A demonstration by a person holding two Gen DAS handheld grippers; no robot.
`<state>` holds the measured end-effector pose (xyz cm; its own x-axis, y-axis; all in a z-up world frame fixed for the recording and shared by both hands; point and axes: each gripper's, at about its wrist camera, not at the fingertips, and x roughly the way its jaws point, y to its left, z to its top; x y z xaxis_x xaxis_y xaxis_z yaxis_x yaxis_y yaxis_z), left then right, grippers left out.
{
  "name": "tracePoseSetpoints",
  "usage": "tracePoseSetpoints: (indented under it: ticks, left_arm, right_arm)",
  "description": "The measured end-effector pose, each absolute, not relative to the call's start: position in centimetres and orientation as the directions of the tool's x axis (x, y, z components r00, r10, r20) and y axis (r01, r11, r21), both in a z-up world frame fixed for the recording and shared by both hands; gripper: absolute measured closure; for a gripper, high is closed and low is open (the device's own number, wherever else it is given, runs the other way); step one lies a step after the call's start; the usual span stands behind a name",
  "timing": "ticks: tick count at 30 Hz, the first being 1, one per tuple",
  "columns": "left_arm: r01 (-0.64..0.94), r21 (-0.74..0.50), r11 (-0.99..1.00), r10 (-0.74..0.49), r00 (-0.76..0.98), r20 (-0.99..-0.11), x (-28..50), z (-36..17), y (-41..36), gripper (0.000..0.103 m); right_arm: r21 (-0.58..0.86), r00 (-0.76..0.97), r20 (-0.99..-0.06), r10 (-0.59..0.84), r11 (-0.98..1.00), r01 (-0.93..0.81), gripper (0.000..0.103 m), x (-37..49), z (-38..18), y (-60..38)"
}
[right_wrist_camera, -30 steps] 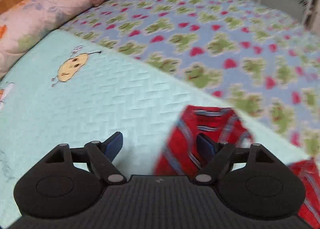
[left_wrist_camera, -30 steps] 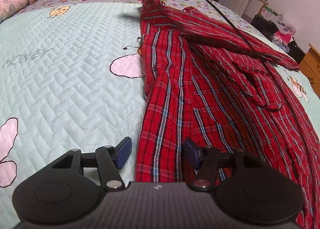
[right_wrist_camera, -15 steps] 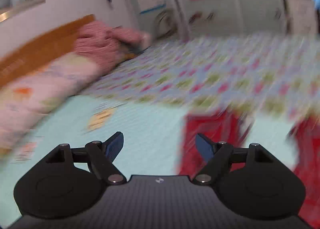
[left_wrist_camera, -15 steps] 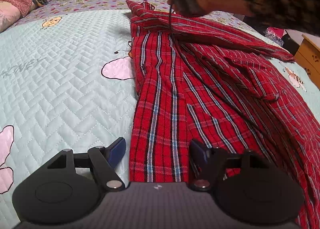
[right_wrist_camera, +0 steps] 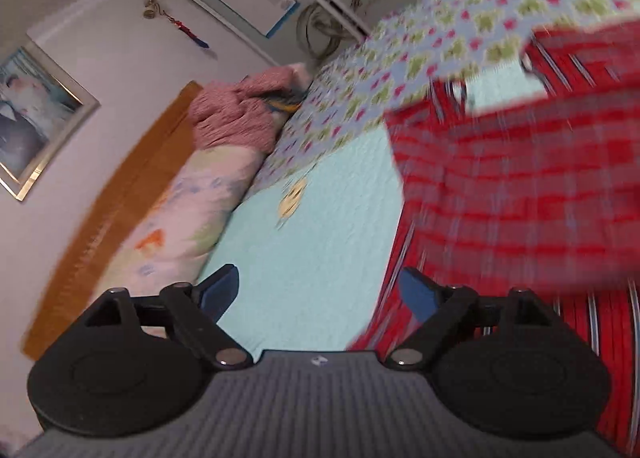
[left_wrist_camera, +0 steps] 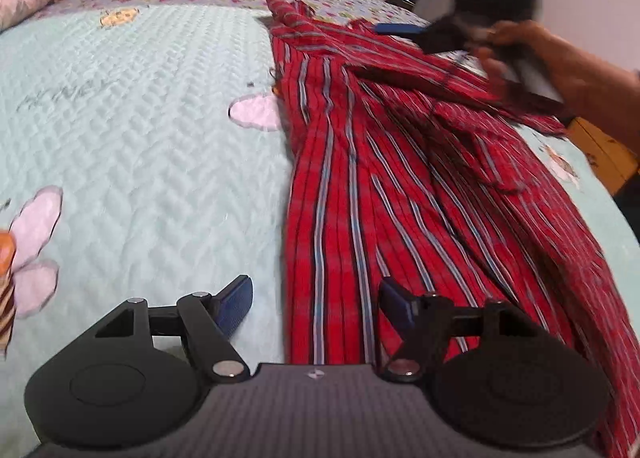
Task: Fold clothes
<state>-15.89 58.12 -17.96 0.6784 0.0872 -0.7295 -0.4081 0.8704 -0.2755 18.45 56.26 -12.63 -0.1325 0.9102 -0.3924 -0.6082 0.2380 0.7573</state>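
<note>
1. The left gripper (left_wrist_camera: 316, 308) gapes wide and empty over the near hem of the red plaid shirt (left_wrist_camera: 384, 186).
2. The shirt lies lengthwise, rumpled, on the right half of the pale quilted bedspread (left_wrist_camera: 132, 146).
3. The right gripper (right_wrist_camera: 318, 294), tilted, is also spread wide with nothing between its fingers.
4. Only the right wrist view shows the wooden headboard (right_wrist_camera: 116, 198) and framed picture (right_wrist_camera: 32, 114); only the left shows the person's hand (left_wrist_camera: 560, 70).
</note>
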Motion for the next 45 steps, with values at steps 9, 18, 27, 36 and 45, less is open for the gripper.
tracePoseSetpoints:
  ticks: [9,18,27,36,45]
  left_arm:
    - [-0.396,-0.247,0.885,0.051,0.608,-0.792,-22.7,-16.8,54.4,0.030]
    - [-0.490,-0.073,0.869,0.184,0.456,-0.871,-24.5,-17.0,49.4,0.095]
    - [-0.413,-0.164,0.896,0.112,0.567,-0.816,-21.1,-10.6,45.1,0.101]
    - [-0.273,-0.215,0.938,-0.103,0.372,-0.922,-16.9,-15.5,39.1,0.078]
    - [-0.404,-0.454,0.794,-0.249,0.465,-0.849,-19.8,-14.4,43.2,0.061]
  right_arm:
    - [0.785,-0.146,-0.467,0.872,0.333,-0.523,0.012,9.5,-12.5,45.2]
    - [0.790,-0.214,-0.512,0.832,0.358,-0.498,0.012,4.6,-14.3,40.0]
    - [0.774,-0.150,-0.560,0.815,0.450,-0.445,0.012,6.7,-15.2,30.3]
    - [0.792,-0.129,-0.569,0.812,0.499,-0.351,0.012,8.5,-17.6,24.1]
    - [0.882,-0.394,-0.457,0.797,0.352,-0.312,0.012,2.6,-20.1,27.7]
